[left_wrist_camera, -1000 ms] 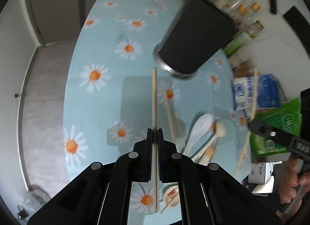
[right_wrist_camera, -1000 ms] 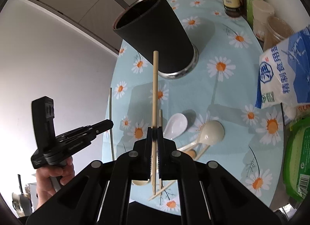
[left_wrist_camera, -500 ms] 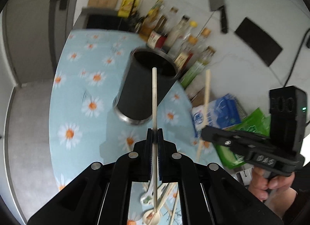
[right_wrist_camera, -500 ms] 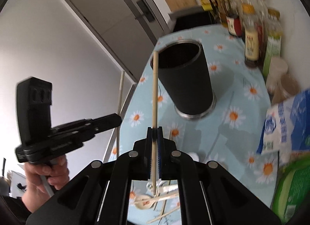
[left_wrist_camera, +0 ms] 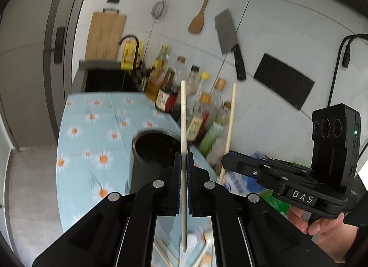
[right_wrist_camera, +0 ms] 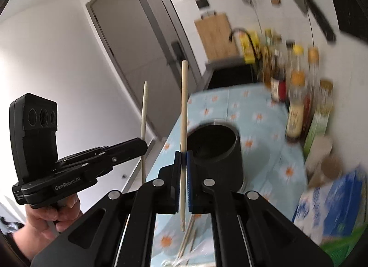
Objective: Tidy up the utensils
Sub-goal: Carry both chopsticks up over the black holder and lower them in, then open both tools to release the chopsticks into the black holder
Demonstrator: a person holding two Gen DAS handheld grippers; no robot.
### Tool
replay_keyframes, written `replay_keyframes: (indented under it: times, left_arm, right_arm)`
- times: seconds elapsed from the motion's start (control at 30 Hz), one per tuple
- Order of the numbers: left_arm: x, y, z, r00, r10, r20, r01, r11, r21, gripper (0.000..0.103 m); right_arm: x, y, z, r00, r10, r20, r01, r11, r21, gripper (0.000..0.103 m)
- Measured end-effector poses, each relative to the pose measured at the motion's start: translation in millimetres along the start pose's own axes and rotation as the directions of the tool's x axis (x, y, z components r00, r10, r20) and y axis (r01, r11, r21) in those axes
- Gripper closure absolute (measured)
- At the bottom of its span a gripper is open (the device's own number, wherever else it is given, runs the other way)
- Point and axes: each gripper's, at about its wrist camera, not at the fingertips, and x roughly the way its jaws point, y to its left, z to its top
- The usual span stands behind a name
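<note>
My left claw clenched on chopstick, long axis upright, above black holder on tabletop. Right claw grips second chopstick, likewise vertical; tapered end seemingly down, blurred.

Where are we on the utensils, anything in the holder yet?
Nothing shows standing in the black holder, though its dark inside is blurred. In hand: the left gripper is clamped on one chopstick, the right gripper on another chopstick, both upright near its rim. Left: dropping those two in, then the loose chopsticks lying on the tablecloth.
</note>
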Motion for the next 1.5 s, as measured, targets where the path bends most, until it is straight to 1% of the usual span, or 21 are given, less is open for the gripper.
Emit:
replay_keyframes:
  times: [0.03,0.13,0.2,0.3,0.4,0.47,0.6,0.7,0.77,0.9,1.07,1.23,1.37,1.5]
  left_arm:
    - [1,1,3,1.000,-0.004,0.013,0.004,1.000,-0.003,0.099]
    - [1,3,13,0.996,-0.006,0.086,0.005,1.000,0.011,0.099]
    - [0,6,21,0.990,-0.035,0.135,0.034,0.999,0.006,0.099]
    - [2,8,32,0.982,-0.035,0.186,0.032,0.999,0.019,0.099]
    - [2,11,40,0.971,-0.043,0.235,0.038,0.999,0.023,0.099]
    - [3,13,46,0.959,-0.047,0.278,0.041,0.999,0.029,0.099]
    - [6,17,54,0.940,-0.038,0.340,0.027,0.999,0.038,0.099]
    - [8,18,57,0.926,-0.046,0.374,0.030,0.998,0.048,0.099]
    - [11,18,57,0.923,-0.045,0.382,0.026,0.998,0.056,0.099]
    - [24,21,55,0.928,-0.035,0.370,0.012,0.998,0.063,0.099]
    - [39,30,48,0.941,-0.022,0.339,0.007,0.999,0.045,0.099]
    - [53,38,40,0.952,-0.011,0.306,0.002,1.000,0.029,0.099]
    - [61,40,35,0.960,-0.008,0.281,0.004,1.000,0.013,0.099]
    - [63,37,32,0.966,-0.006,0.259,0.001,1.000,0.018,0.099]
  right_arm:
    - [2,-1,3,1.000,-0.006,0.018,0.006,1.000,-0.004,0.097]
    - [4,-5,14,0.998,-0.006,0.060,0.007,1.000,-0.010,0.097]
    - [8,-7,23,0.995,-0.020,0.094,0.023,0.999,-0.028,0.097]
    - [12,-12,35,0.993,-0.011,0.118,0.013,1.000,-0.022,0.097]
    - [13,-10,48,0.987,-0.012,0.159,0.019,0.999,-0.048,0.097]
    - [14,-11,55,0.984,-0.006,0.176,0.014,0.999,-0.047,0.097]
    - [20,-14,65,0.979,-0.014,0.202,0.026,0.998,-0.057,0.097]
    - [25,-15,68,0.977,-0.014,0.214,0.029,0.998,-0.064,0.097]
    - [29,-17,69,0.974,-0.015,0.225,0.031,0.997,-0.068,0.097]
    - [36,-21,71,0.971,-0.022,0.239,0.039,0.997,-0.067,0.097]
    - [51,-28,68,0.975,-0.030,0.219,0.046,0.996,-0.070,0.097]
    - [64,-34,59,0.982,-0.038,0.184,0.047,0.998,-0.046,0.097]
    - [63,-38,52,0.983,-0.053,0.174,0.059,0.998,-0.028,0.097]
    - [59,-45,53,0.985,-0.060,0.162,0.060,0.998,0.008,0.095]
